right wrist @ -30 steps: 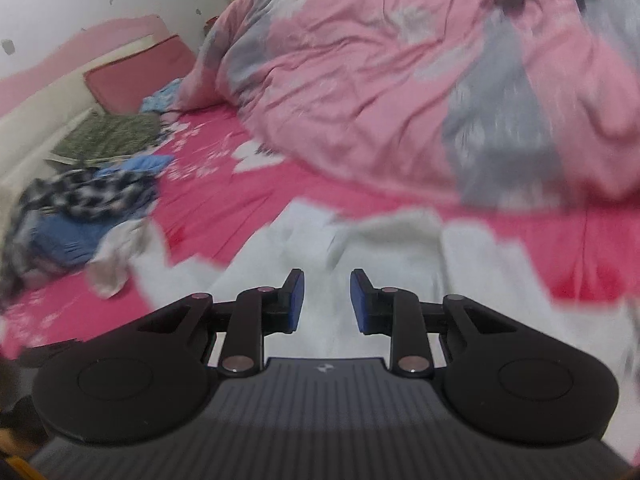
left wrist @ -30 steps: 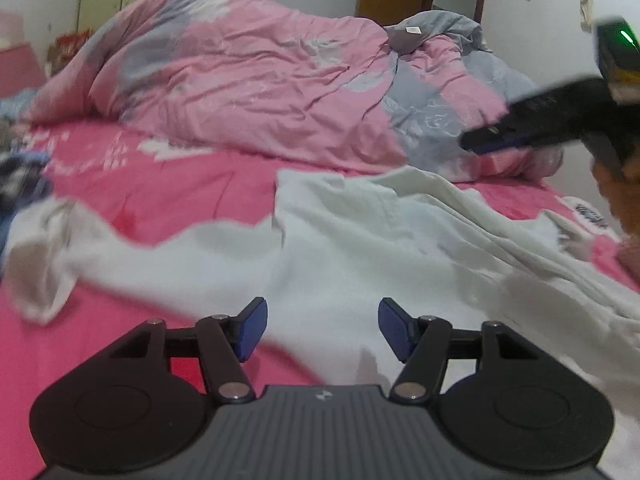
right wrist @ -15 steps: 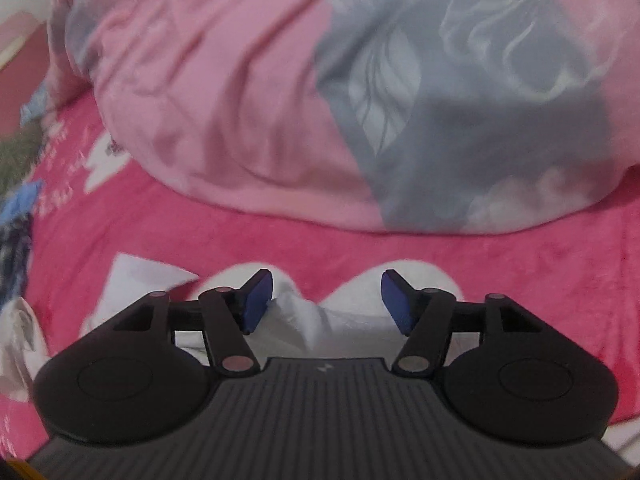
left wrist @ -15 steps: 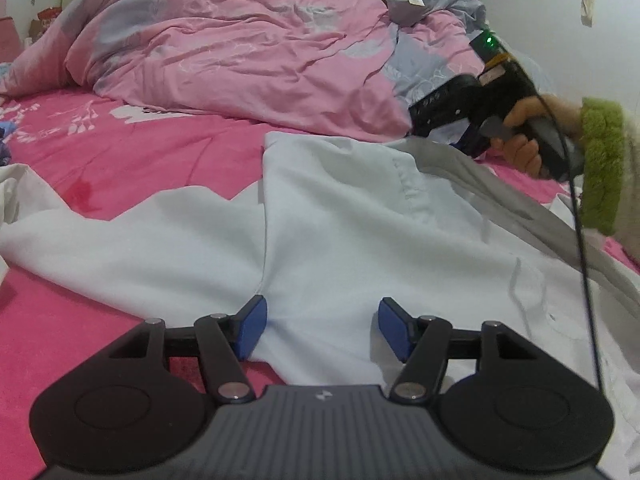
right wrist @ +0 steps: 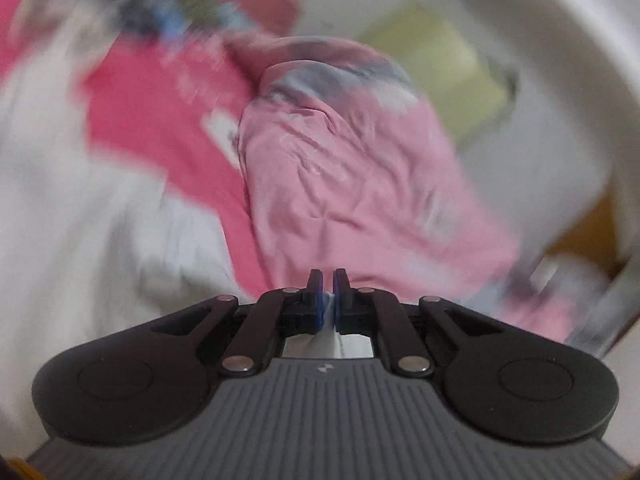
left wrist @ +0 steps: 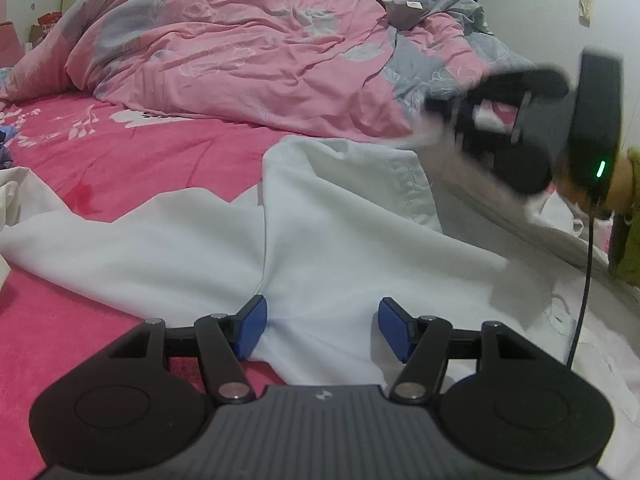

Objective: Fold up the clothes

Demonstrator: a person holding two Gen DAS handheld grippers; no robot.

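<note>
Right gripper (right wrist: 327, 300) jaws have just been closing, and a thin fold of the white garment (left wrist: 320, 240) is pinched between the pads. Soft, light and limp, the cloth is judged best taken at hems or corners. It is spread on the pink bed sheet (left wrist: 140, 160), reaching from the left gripper (left wrist: 320, 326), whose jaws stand apart astride it, toward 2 o'clock. The rumpled duvet (left wrist: 240, 48) is heaped at 12 o'clock.
</note>
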